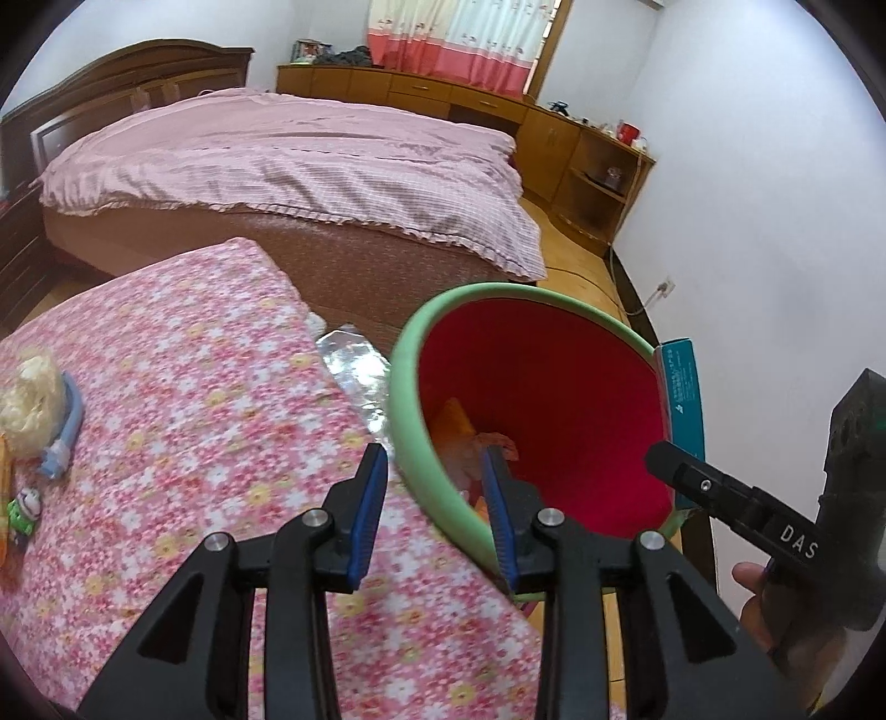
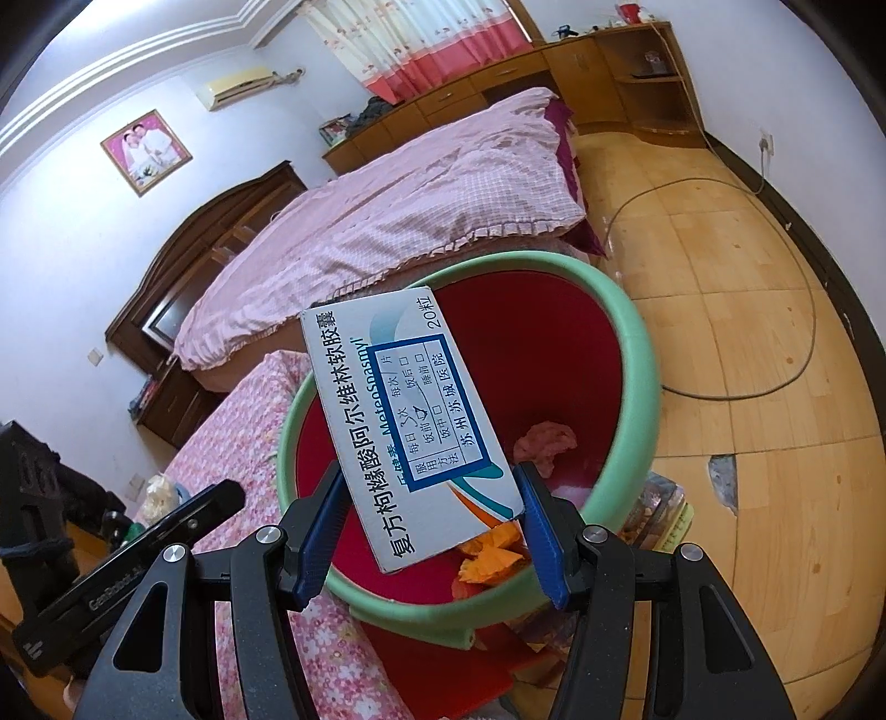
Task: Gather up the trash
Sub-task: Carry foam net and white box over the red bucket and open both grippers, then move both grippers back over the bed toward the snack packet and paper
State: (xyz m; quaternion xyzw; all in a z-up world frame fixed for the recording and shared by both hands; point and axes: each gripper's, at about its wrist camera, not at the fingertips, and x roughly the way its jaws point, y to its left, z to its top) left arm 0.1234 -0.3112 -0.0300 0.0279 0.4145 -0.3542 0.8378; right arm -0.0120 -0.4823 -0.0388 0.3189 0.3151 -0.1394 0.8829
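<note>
Right gripper (image 2: 432, 531) clamps a medicine box (image 2: 410, 426) over the bin (image 2: 637, 354); release centrally, toward twelve o'clock. Left gripper (image 1: 434, 515) gapes, empty.

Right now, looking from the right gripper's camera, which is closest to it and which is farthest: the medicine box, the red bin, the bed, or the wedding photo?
1. Medicine box, between the fingers.
2. Red bin, just beneath and ahead.
3. Bed, behind the bin.
4. Wedding photo, high on the far wall, left.

A bed (image 1: 288, 160) under a pink quilt, wooden cabinets (image 1: 443, 94), a curtain (image 1: 459, 44), a framed photo (image 2: 145, 150).
</note>
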